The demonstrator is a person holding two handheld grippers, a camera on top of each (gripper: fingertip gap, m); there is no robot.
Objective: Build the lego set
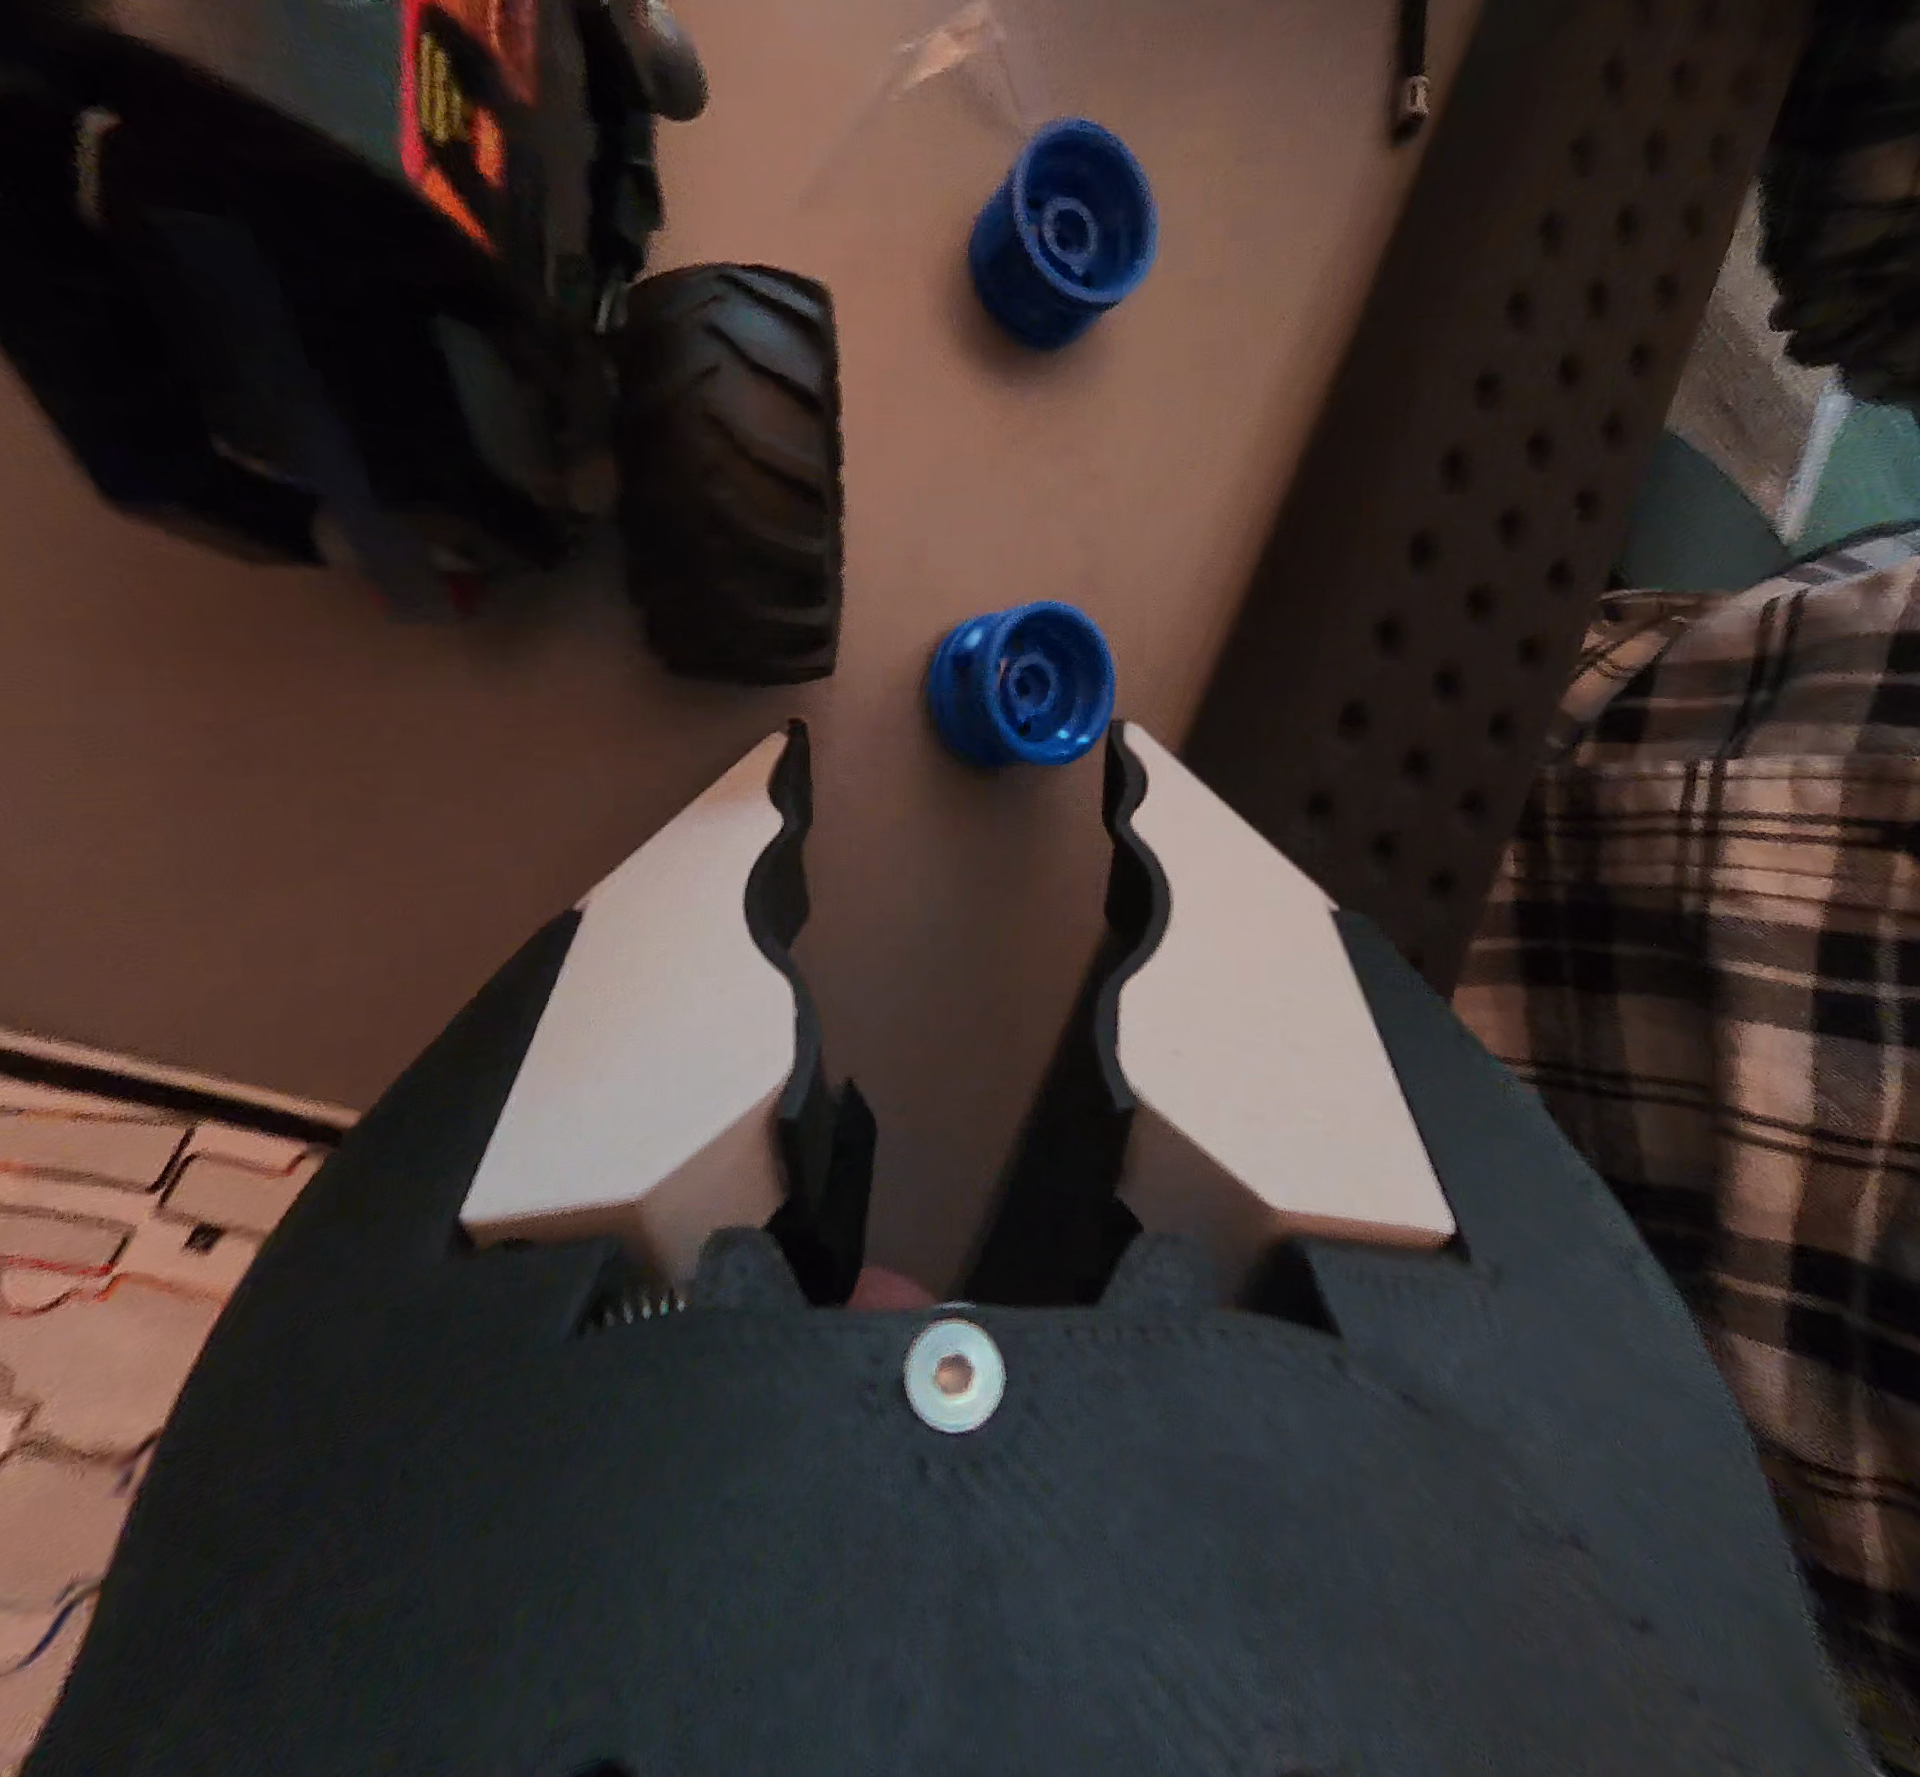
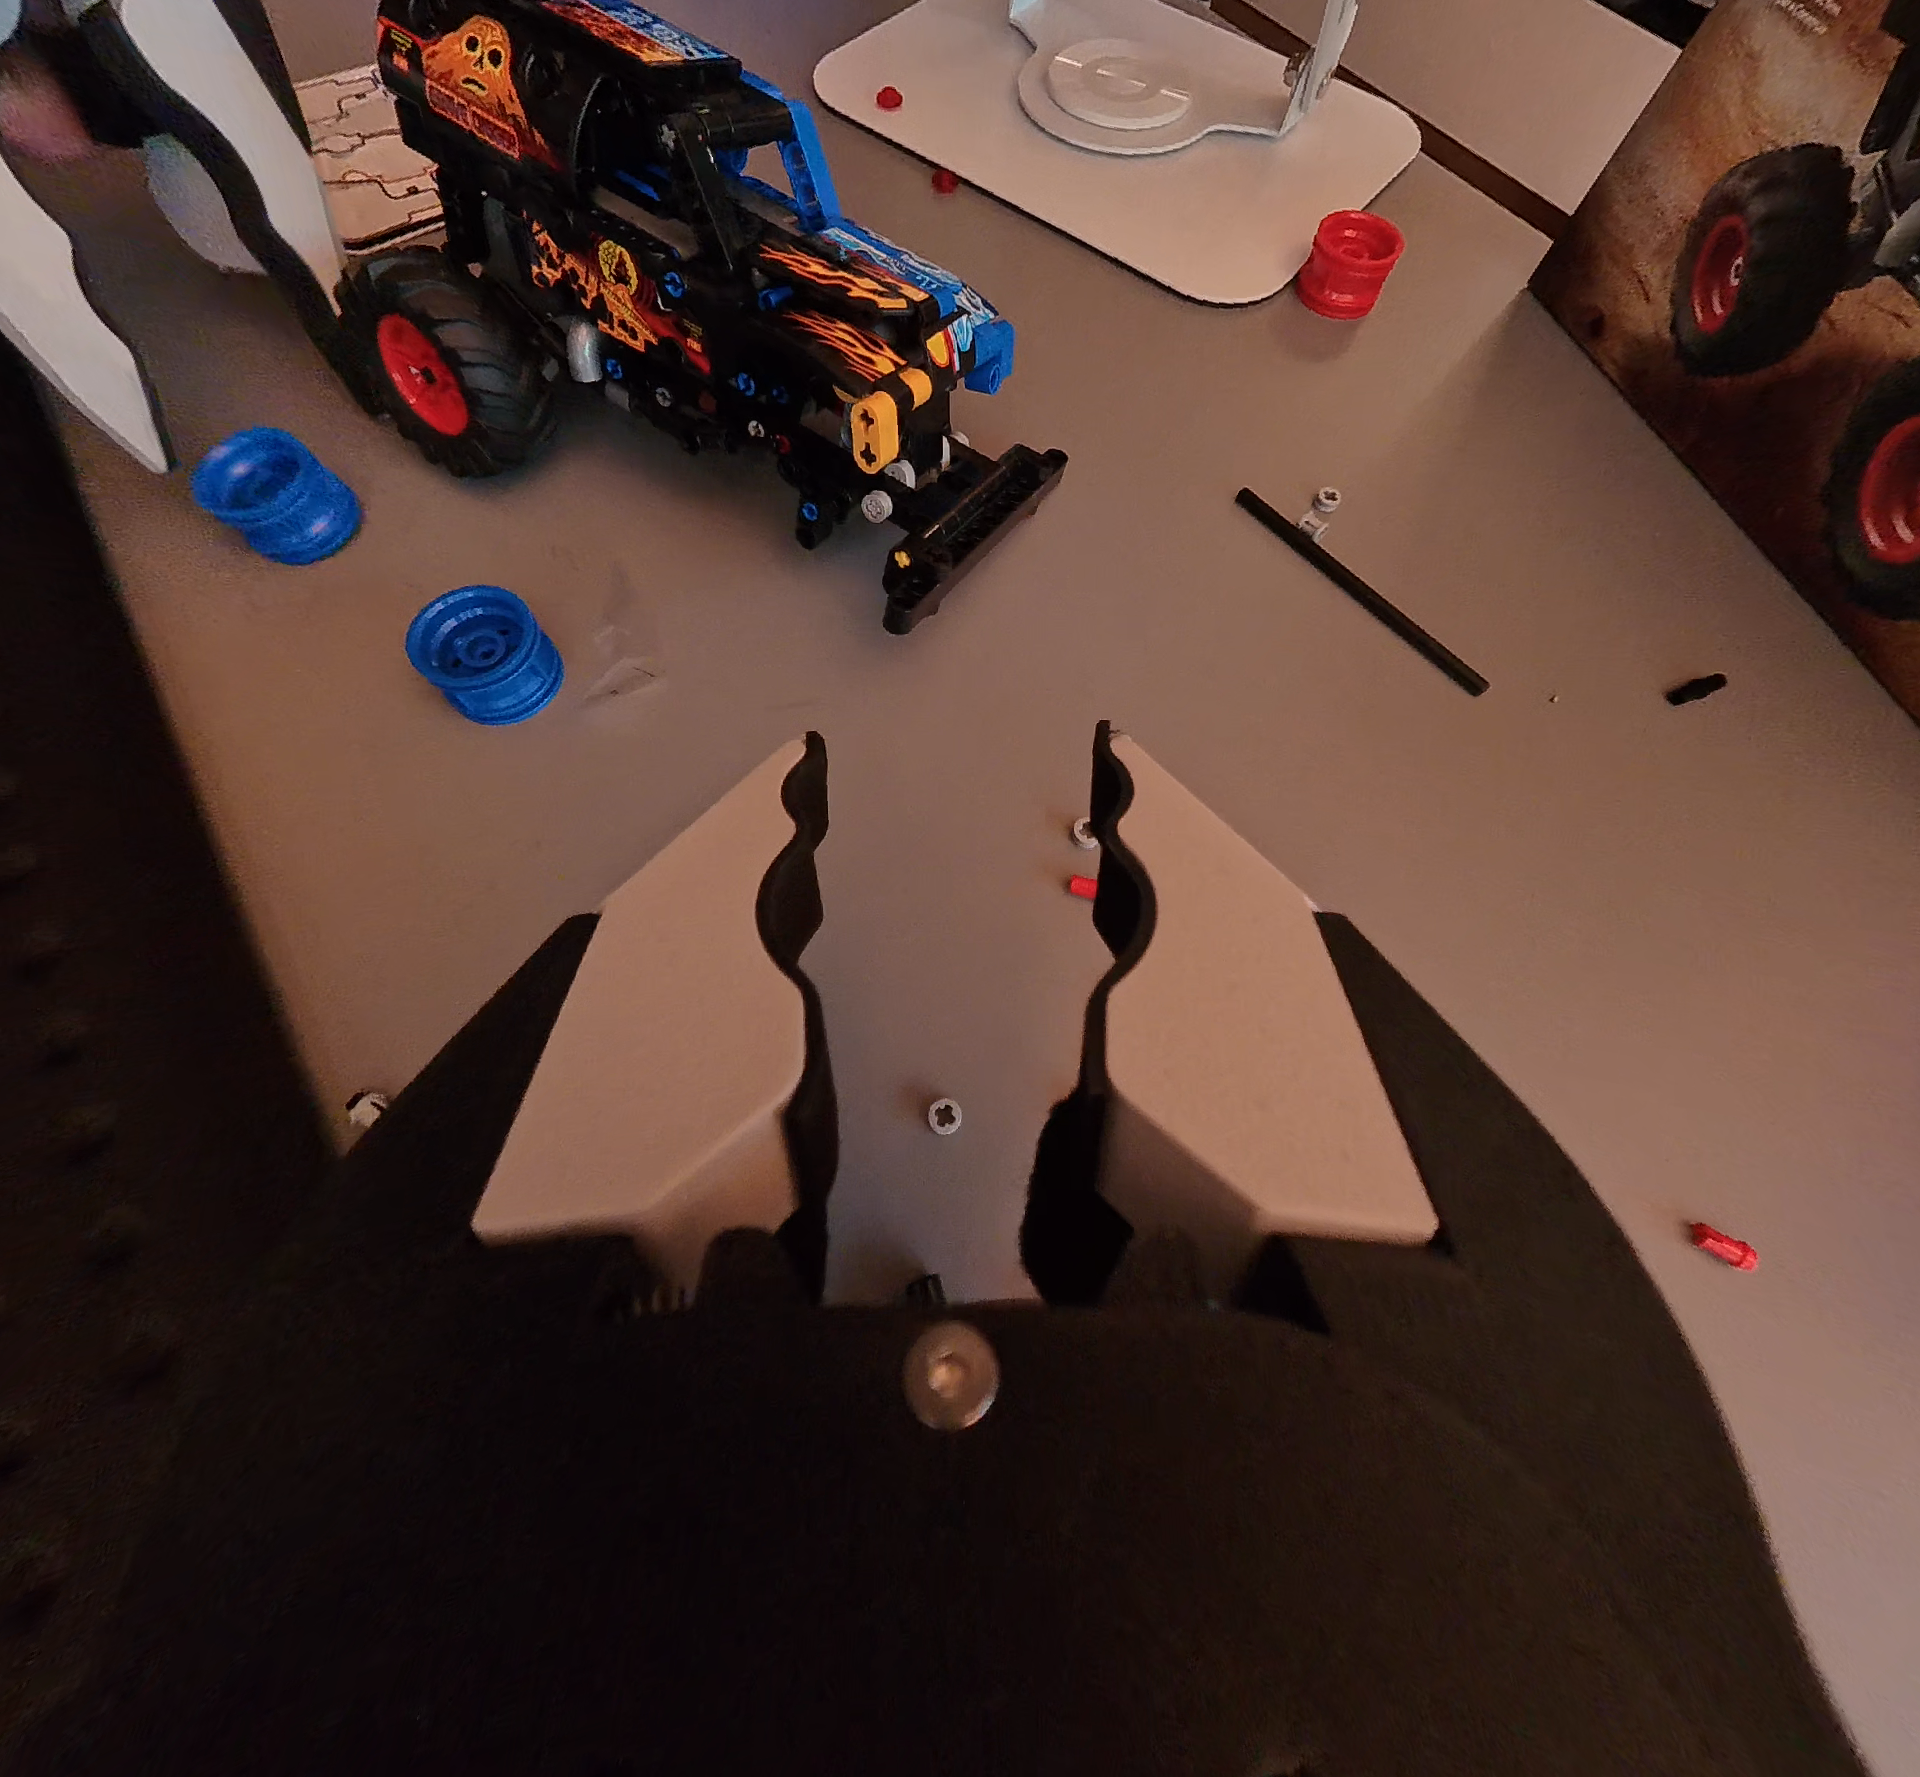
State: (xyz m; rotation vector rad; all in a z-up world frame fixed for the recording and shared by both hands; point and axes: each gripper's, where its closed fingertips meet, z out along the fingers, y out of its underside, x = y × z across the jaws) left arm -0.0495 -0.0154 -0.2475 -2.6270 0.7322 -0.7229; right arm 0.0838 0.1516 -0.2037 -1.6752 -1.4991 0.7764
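A black, orange and blue lego truck (image 2: 665, 273) stands on the grey table with one black tyre on a red hub (image 2: 442, 366) fitted at the rear. Two loose blue wheel hubs lie beside it: the near hub (image 1: 1023, 683) just beyond my left gripper's tips, the far hub (image 1: 1065, 231) farther on. They also show in the right wrist view (image 2: 275, 493), (image 2: 483, 652). My left gripper (image 1: 951, 740) is open and empty. My right gripper (image 2: 956, 740) is open and empty above the table, right of the truck's front. A black axle rod (image 2: 1361, 593) lies to the right.
A red hub (image 2: 1348, 262) lies by a white stand base (image 2: 1122, 138). The set's box (image 2: 1766, 273) stands at the right. Small pins and bushes (image 2: 943, 1116), (image 2: 1725, 1247) are scattered on the table. A booklet (image 2: 369, 158) lies behind the truck. A plaid sleeve (image 1: 1714, 1000) is at the right.
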